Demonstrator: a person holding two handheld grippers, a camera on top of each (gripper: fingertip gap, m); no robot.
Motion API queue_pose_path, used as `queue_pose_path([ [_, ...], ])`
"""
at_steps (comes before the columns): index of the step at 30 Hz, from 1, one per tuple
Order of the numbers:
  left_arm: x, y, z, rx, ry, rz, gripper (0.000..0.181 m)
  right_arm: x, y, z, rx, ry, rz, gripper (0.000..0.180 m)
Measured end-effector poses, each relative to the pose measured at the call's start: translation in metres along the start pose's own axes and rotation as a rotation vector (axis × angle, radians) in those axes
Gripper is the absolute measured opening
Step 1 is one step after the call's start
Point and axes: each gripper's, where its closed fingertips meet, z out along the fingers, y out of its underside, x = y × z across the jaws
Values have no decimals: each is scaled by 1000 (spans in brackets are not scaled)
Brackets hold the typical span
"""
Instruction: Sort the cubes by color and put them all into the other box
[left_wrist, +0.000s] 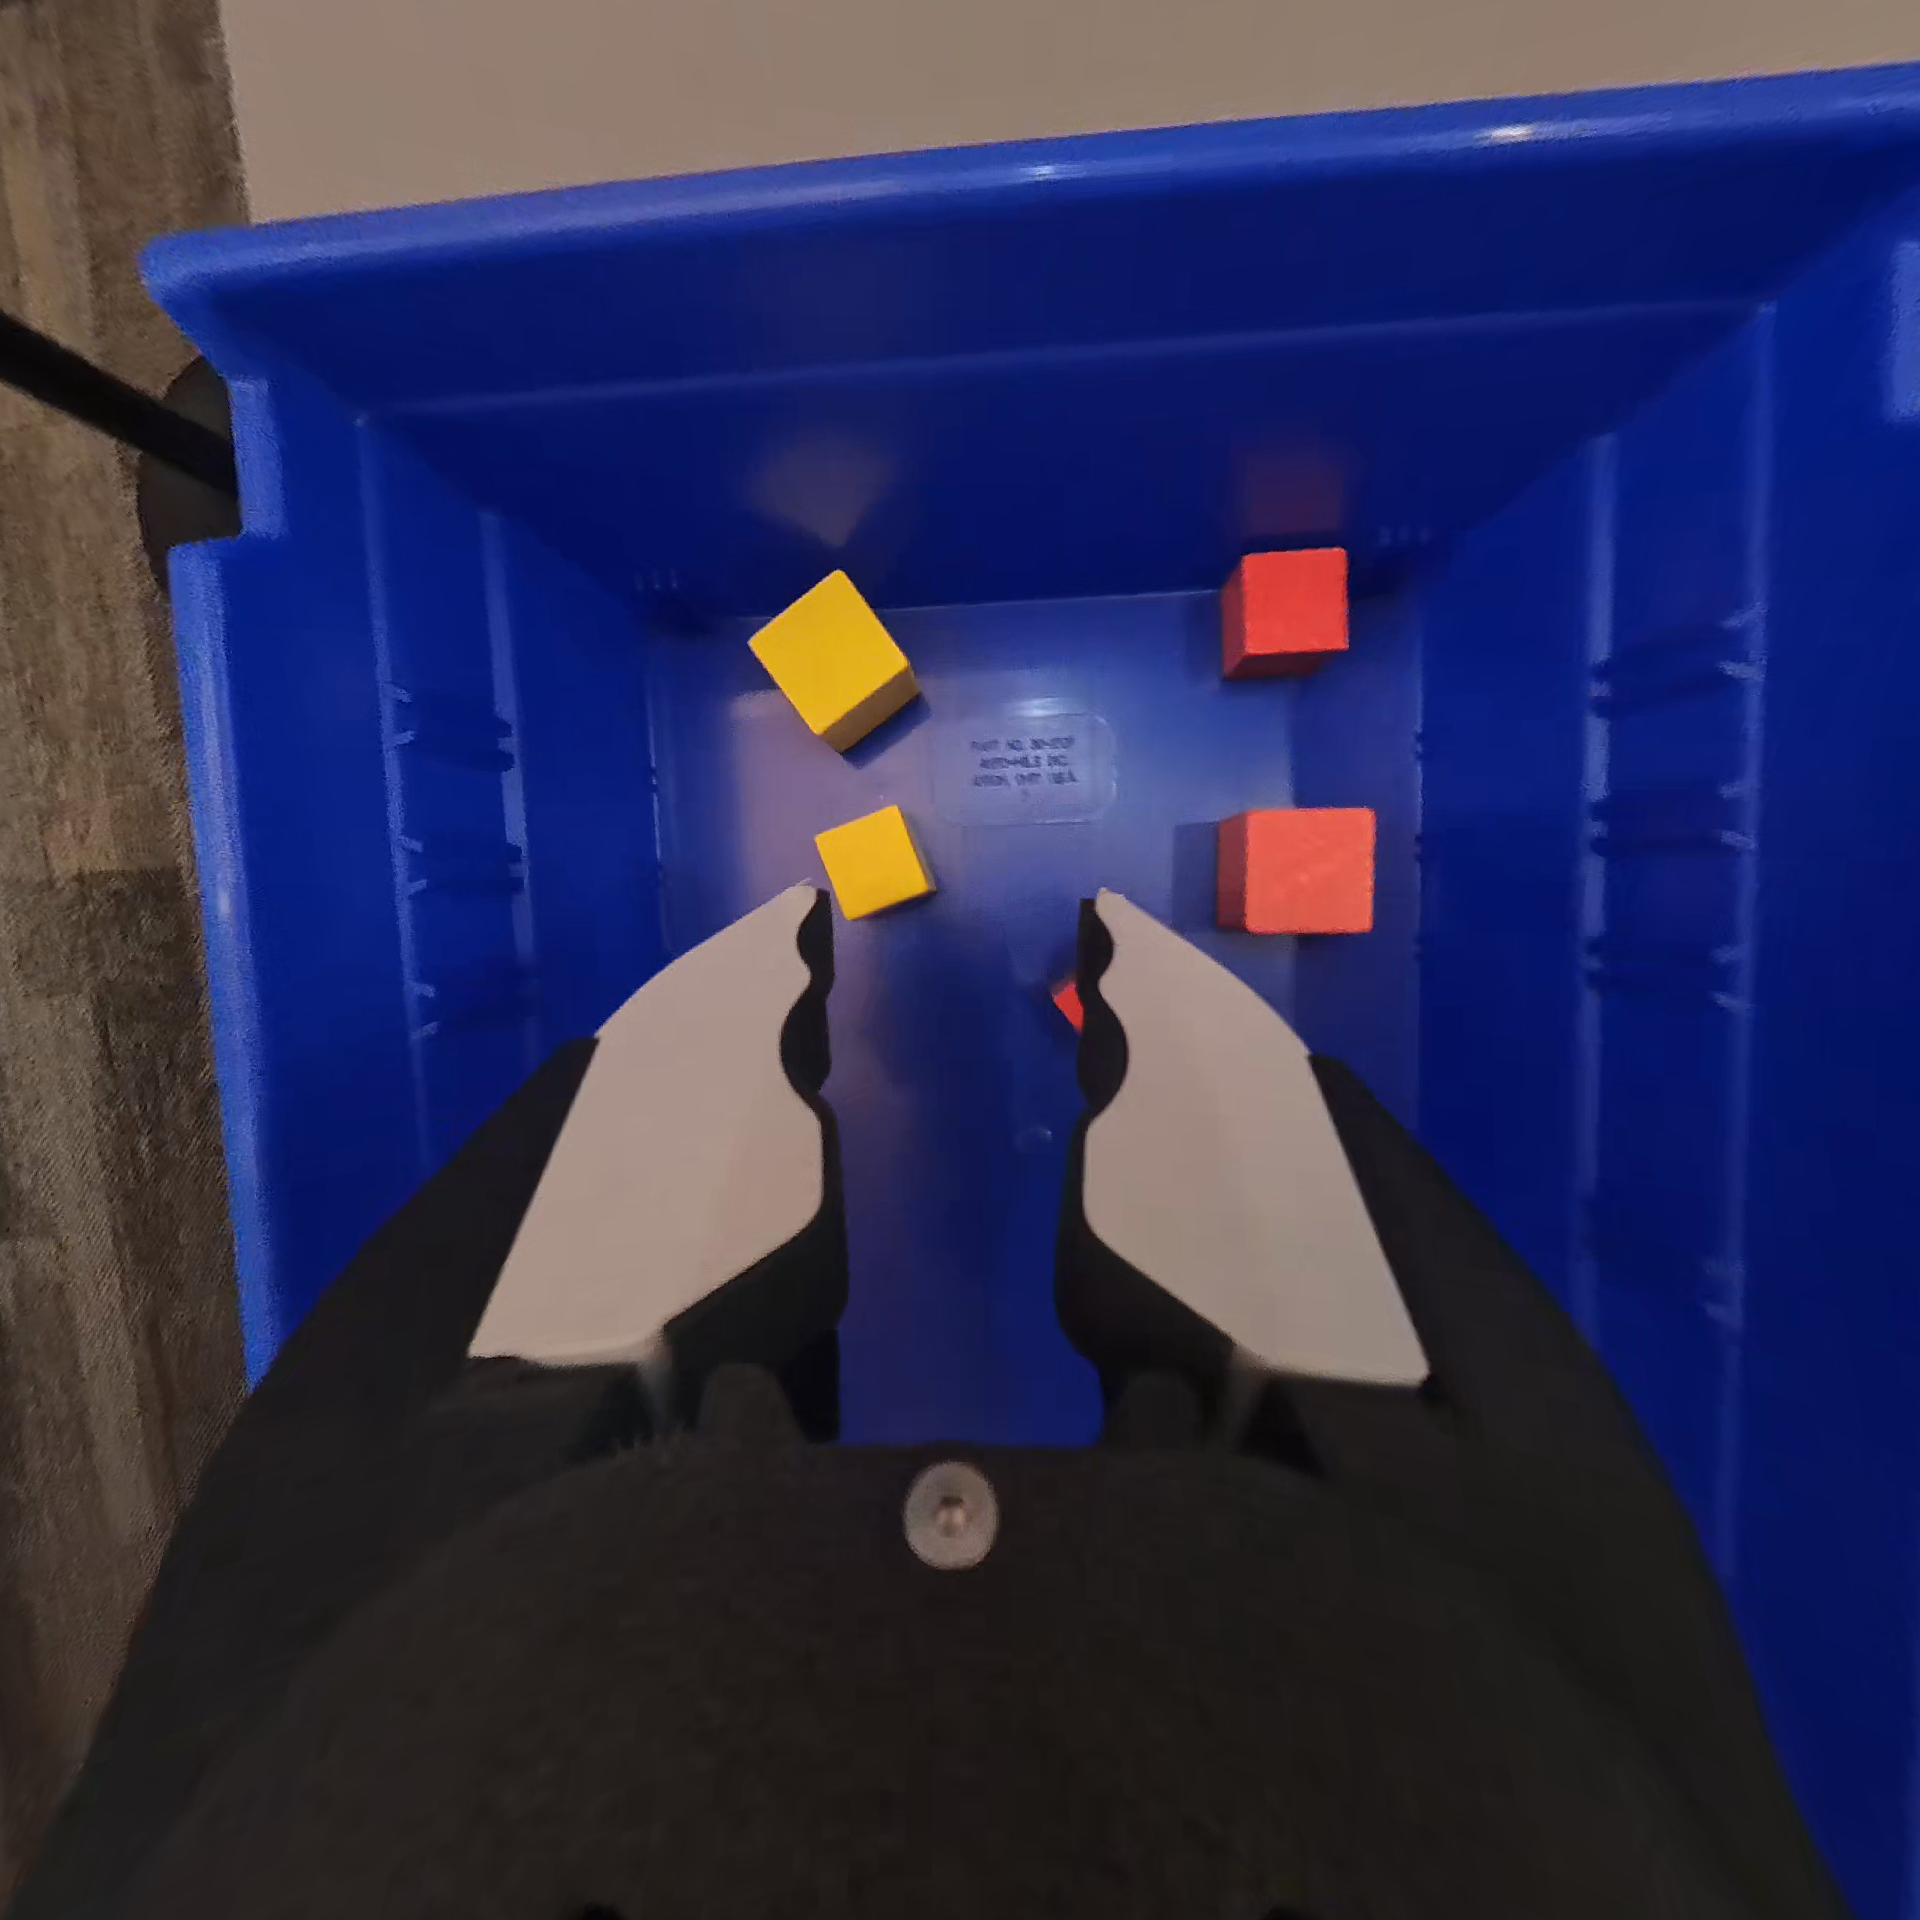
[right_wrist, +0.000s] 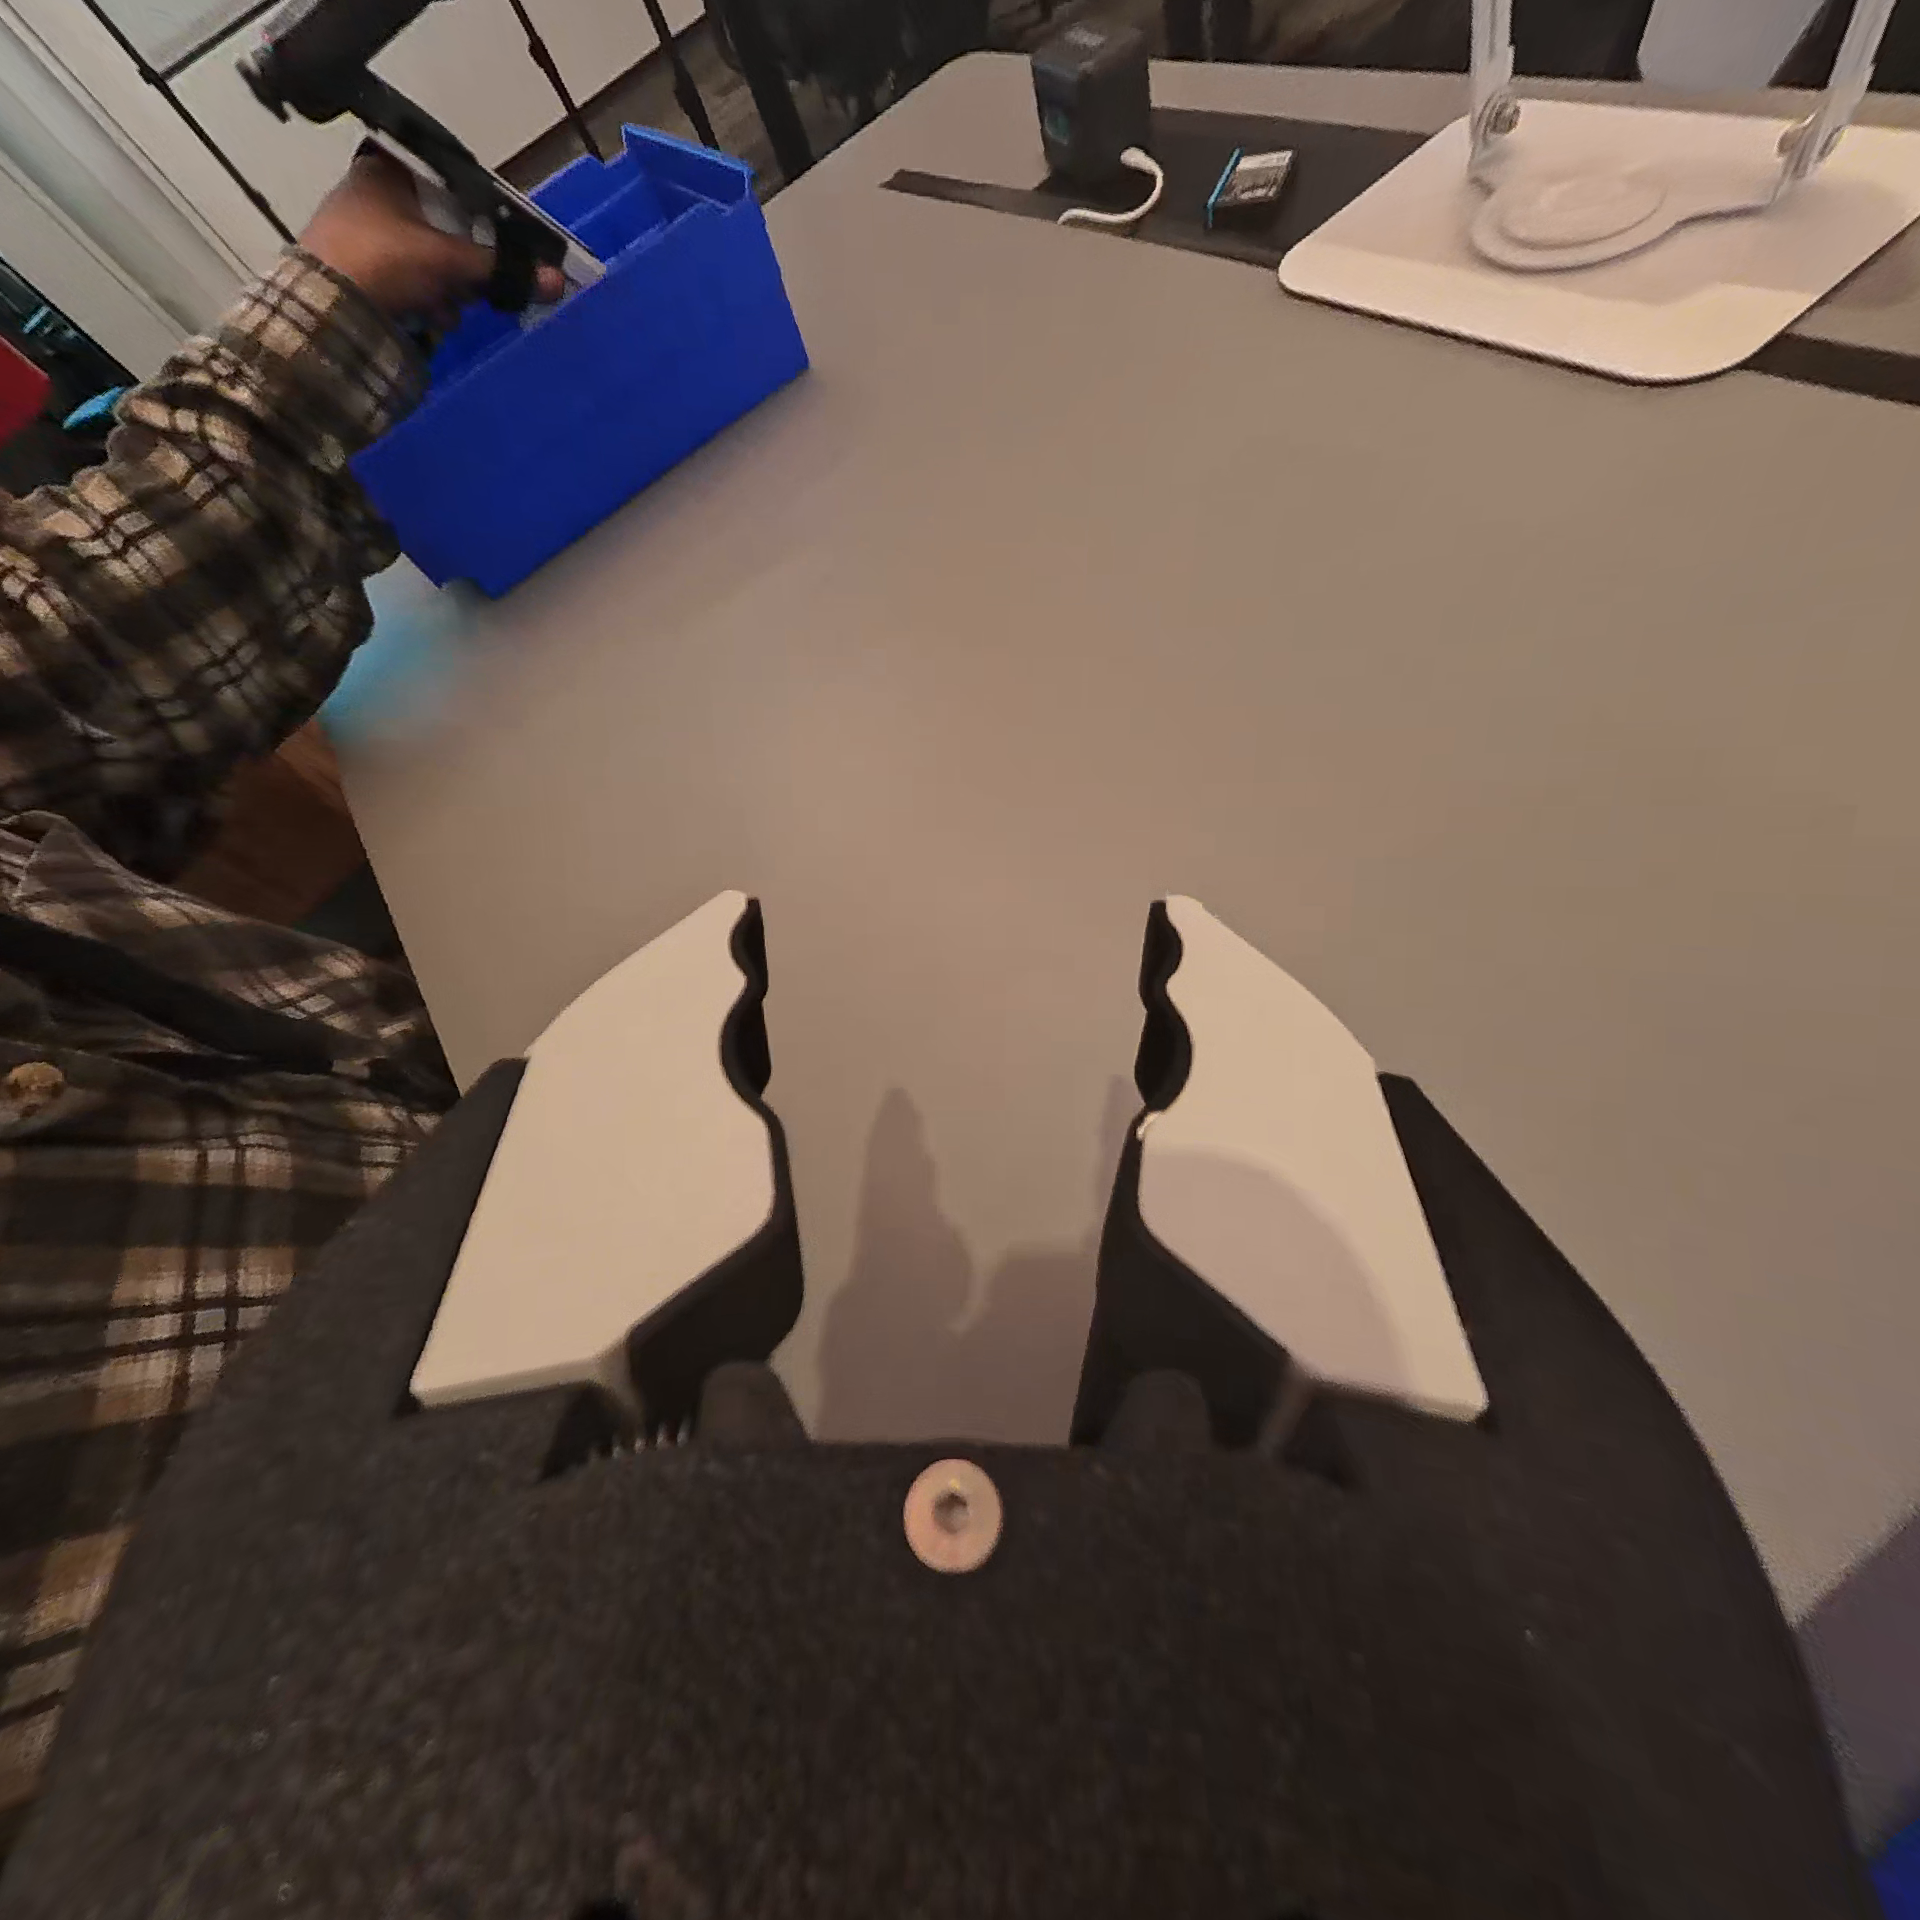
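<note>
Looking along the left gripper (left_wrist: 951, 914), I see it hanging inside the blue box (left_wrist: 1039, 312) with its fingers spread and nothing between them. On the box floor two yellow cubes lie on the left: the far yellow cube (left_wrist: 831, 657) close to the far wall and turned askew, the near yellow cube (left_wrist: 873, 862) just beyond the left fingertip. On the right sit the far red cube (left_wrist: 1286, 613) and the middle red cube (left_wrist: 1299, 871), and a sliver of a third red cube (left_wrist: 1067, 1006) peeks out behind the right finger. The colours are already split into two columns, so I judge this to be the receiving box, with the gripper just after a drop or about to lift away. To do that well it should rise straight up, keeping the left fingertip off the near yellow cube so the column is not nudged.

From the right gripper (right_wrist: 951, 914) the picture is different: it hovers over bare grey tabletop (right_wrist: 1247, 623), fingers released and empty. This view shows the box (right_wrist: 623, 416) from outside, at the tabletop's far left edge, with a hand (right_wrist: 416, 249) in a plaid sleeve (right_wrist: 187, 520) dipping the other gripper into it. The cubes are hidden here. Only this view shows a white stand base (right_wrist: 1558, 270) and a small dark device (right_wrist: 1091, 104) near the far edge. I see no second box in either view.
</note>
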Motion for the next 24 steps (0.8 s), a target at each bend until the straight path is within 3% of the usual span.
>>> queue_pose_path([
  [13, -16, 10, 35, -103, -74, -91, 44, 8, 12, -14, 41, -28, 43, 68],
  [17, -17, 15, 46, -123, -45, -91, 30, 9, 11, -20, 60, -24, 42, 67],
  [19, -17, 12, 48, -103, -35, -77, 23, 8, 9, -23, 72, -23, 37, 64],
  [24, -6, -5, 28, 21, 72, -7, 23, 4, 5, -25, 107, -30, 36, 59],
])
